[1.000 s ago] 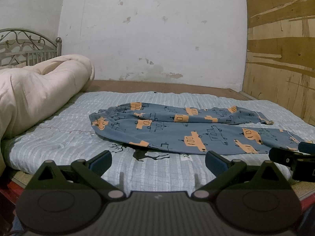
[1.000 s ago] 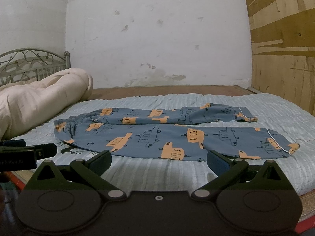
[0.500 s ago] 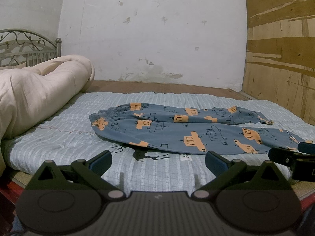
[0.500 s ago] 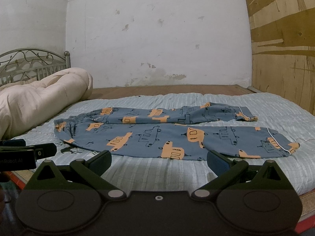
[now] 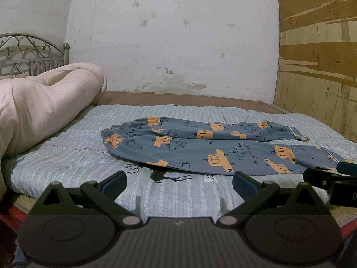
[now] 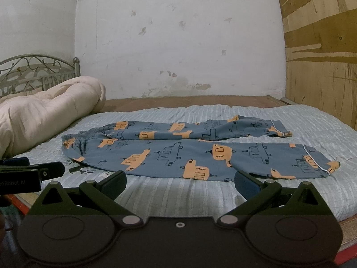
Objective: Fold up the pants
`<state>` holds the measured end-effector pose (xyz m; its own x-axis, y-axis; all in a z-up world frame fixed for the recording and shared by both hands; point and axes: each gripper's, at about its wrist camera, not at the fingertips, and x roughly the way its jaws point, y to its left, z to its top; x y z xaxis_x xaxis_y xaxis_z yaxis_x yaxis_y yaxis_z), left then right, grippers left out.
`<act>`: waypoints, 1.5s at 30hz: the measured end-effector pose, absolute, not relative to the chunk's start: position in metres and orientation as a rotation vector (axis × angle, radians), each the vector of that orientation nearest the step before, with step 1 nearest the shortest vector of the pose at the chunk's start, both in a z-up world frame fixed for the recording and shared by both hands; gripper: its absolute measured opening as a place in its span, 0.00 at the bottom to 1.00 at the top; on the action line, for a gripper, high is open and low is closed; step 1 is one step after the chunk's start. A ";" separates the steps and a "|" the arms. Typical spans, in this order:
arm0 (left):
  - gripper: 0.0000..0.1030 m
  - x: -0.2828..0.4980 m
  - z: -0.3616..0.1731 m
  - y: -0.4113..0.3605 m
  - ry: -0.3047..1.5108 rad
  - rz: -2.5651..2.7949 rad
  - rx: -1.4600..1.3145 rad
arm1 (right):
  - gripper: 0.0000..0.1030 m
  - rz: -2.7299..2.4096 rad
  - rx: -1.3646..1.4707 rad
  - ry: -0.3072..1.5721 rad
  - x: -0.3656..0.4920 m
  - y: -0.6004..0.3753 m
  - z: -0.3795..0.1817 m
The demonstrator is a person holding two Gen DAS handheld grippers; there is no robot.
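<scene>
Blue pants with orange car prints [image 5: 200,147] lie spread flat on the bed, waistband to the left, both legs stretched to the right; they also show in the right wrist view [image 6: 189,149]. My left gripper [image 5: 178,184] is open and empty, hovering at the bed's near edge short of the pants. My right gripper [image 6: 179,184] is open and empty, also short of the pants. The right gripper's tip shows at the right of the left wrist view [image 5: 328,178]. The left gripper's tip shows at the left of the right wrist view [image 6: 33,174].
A light blue quilted sheet [image 5: 78,163] covers the bed. A rolled cream duvet [image 5: 44,105] lies at the left by a metal headboard [image 5: 29,55]. A white wall stands behind, and a plywood panel [image 5: 319,67] at the right.
</scene>
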<state>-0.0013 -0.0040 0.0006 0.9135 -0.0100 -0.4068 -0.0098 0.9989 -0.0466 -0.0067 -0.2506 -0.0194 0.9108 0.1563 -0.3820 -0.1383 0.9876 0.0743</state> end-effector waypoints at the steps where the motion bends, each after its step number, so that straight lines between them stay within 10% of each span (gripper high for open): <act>1: 0.99 -0.001 0.000 -0.004 0.419 0.000 -0.048 | 0.99 0.152 0.046 0.397 -0.007 -0.251 -0.019; 45: 0.99 0.023 0.006 0.008 0.626 -0.003 -0.123 | 0.99 0.215 0.096 0.565 0.022 -0.243 -0.012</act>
